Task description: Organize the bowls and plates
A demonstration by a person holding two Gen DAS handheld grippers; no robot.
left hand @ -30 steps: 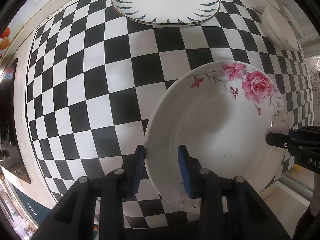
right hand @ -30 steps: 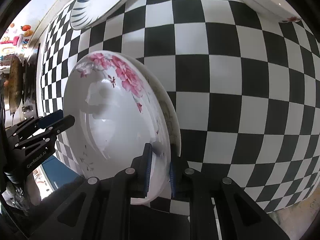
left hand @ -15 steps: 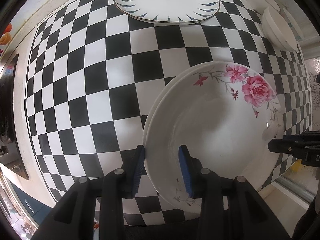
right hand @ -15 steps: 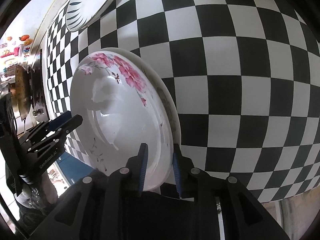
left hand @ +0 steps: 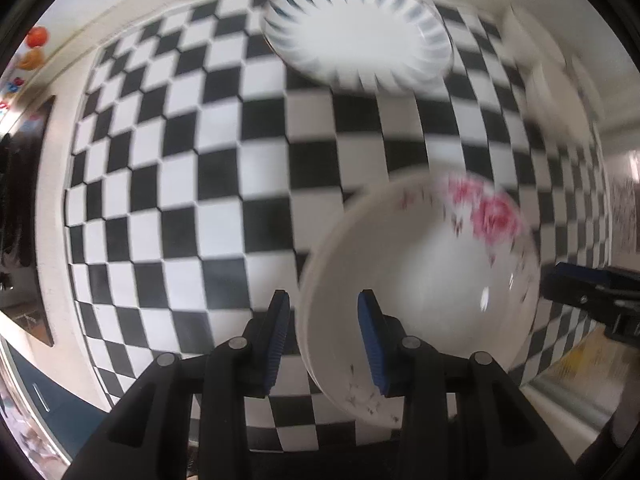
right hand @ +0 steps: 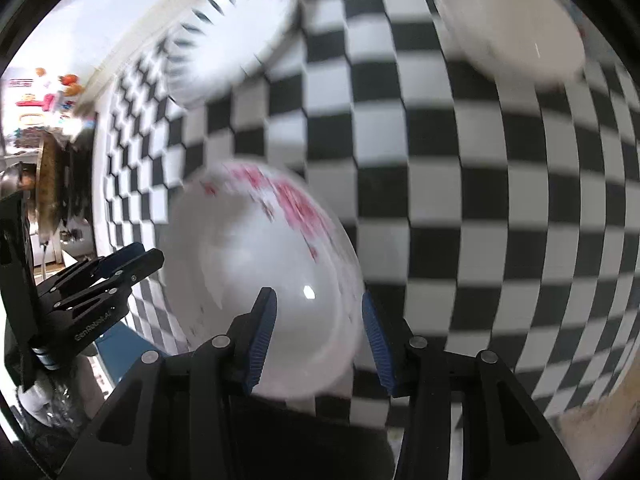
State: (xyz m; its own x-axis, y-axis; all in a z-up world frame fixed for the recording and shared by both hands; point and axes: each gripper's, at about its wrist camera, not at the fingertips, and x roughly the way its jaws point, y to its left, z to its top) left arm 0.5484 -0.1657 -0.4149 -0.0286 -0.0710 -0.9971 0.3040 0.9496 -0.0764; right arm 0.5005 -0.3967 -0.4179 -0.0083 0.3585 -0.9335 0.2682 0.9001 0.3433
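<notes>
At six o'clock, both the left gripper point(left hand: 323, 334) and right gripper point(right hand: 318, 330) straddle the rose bowl point(left hand: 420, 288), jaws wide; withdraw straight back, avoiding its rim.

Black-and-white checkered bench point(left hand: 208, 184). White bowl point(left hand: 420, 280) with pink rose print. White plate point(left hand: 356, 36) with dark blue-grey rim strokes. Black hand-held gripper point(left hand: 324, 340) with blue pads point(left hand: 370, 338).
</notes>
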